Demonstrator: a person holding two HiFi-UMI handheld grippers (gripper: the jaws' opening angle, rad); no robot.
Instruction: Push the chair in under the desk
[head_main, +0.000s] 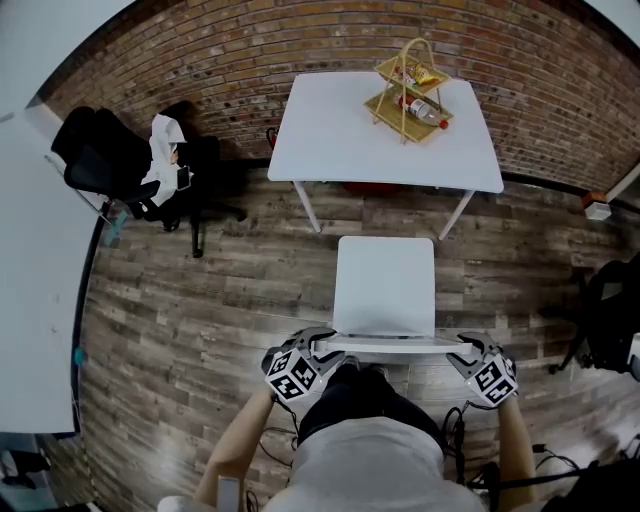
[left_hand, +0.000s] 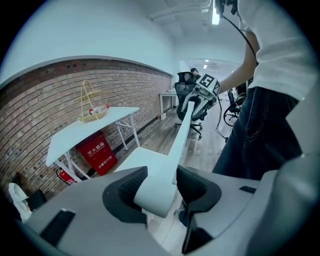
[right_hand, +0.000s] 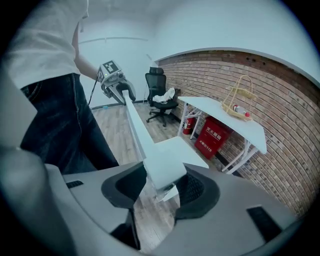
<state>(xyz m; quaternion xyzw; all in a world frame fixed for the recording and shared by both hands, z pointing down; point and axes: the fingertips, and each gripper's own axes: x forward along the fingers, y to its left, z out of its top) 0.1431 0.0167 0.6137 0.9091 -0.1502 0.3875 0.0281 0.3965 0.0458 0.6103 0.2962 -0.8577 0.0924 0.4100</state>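
Observation:
The white chair (head_main: 385, 285) stands on the wood floor a short way in front of the white desk (head_main: 330, 150), its seat facing the desk. My left gripper (head_main: 325, 345) is shut on the left end of the chair's backrest (head_main: 395, 345), and my right gripper (head_main: 468, 350) is shut on the right end. In the left gripper view the backrest end (left_hand: 157, 192) sits pressed between the dark pads (left_hand: 125, 187). The right gripper view shows the other end (right_hand: 162, 167) held the same way between the pads (right_hand: 197, 190).
A wire basket (head_main: 410, 95) with a bottle sits on the desk. A red box (left_hand: 97, 152) and a fire extinguisher (left_hand: 62, 176) stand under the desk by the brick wall. A black office chair (head_main: 120, 165) with a white cloth stands at the left. Dark equipment (head_main: 610, 310) stands at the right.

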